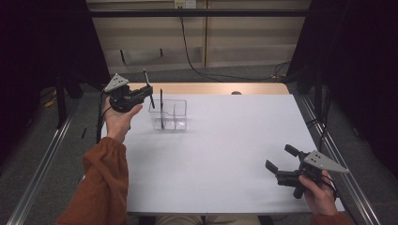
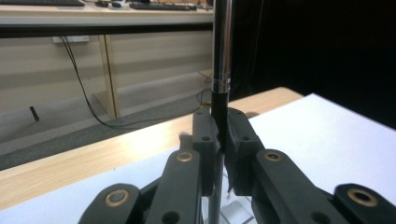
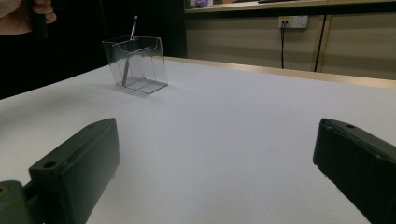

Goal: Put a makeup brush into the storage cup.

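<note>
Pen (image 1: 149,88) stands almost upright between the jaws of the left gripper (image 1: 146,92), which are closed tight on its dark lower part, and it is held in the air just beside the clear holder (image 1: 179,108) at the far left of the white table (image 1: 225,150). Another pen (image 1: 161,108) already stands inside this holder. Right gripper (image 1: 280,163) rests low at the near right corner, well apart, with its jaws wide open and nothing between them.

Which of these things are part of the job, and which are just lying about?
In the job: pen held in the left claw; clear box; pen already standing in it.

Lying about: right claw, open and idle; cable on the floor.
</note>
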Action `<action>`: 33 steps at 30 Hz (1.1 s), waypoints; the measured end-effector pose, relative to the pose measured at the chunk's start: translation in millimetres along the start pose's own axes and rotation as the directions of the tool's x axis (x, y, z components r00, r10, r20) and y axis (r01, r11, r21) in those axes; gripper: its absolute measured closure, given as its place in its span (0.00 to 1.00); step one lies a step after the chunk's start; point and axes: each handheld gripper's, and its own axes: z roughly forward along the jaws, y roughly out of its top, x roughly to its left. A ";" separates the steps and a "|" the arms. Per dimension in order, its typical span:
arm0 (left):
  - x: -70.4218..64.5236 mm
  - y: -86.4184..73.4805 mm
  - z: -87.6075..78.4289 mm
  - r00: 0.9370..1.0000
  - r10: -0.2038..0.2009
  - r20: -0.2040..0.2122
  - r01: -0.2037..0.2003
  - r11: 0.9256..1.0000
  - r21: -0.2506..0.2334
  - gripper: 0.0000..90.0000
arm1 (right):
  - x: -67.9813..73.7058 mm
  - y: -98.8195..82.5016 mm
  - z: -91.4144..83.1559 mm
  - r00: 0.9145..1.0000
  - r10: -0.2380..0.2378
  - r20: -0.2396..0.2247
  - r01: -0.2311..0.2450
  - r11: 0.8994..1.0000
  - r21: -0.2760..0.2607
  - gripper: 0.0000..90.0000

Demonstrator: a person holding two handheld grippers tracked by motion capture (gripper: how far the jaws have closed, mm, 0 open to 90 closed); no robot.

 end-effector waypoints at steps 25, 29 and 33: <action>7.8 -32.2 21.1 0.999 -0.031 -0.018 0.033 0.996 0.084 0.93 | 0.5 -1.5 1.1 1.000 0.005 -0.011 -0.004 1.000 0.010 0.00; 7.9 -35.2 21.0 0.999 -0.038 -0.015 0.039 0.995 0.088 0.93 | 0.6 -1.6 1.5 1.000 0.004 -0.013 -0.004 1.000 0.009 0.00; 7.8 -37.6 20.8 0.999 -0.040 -0.014 0.041 0.995 0.091 0.93 | 0.6 -1.5 1.6 1.000 0.004 -0.014 -0.004 1.000 0.009 0.00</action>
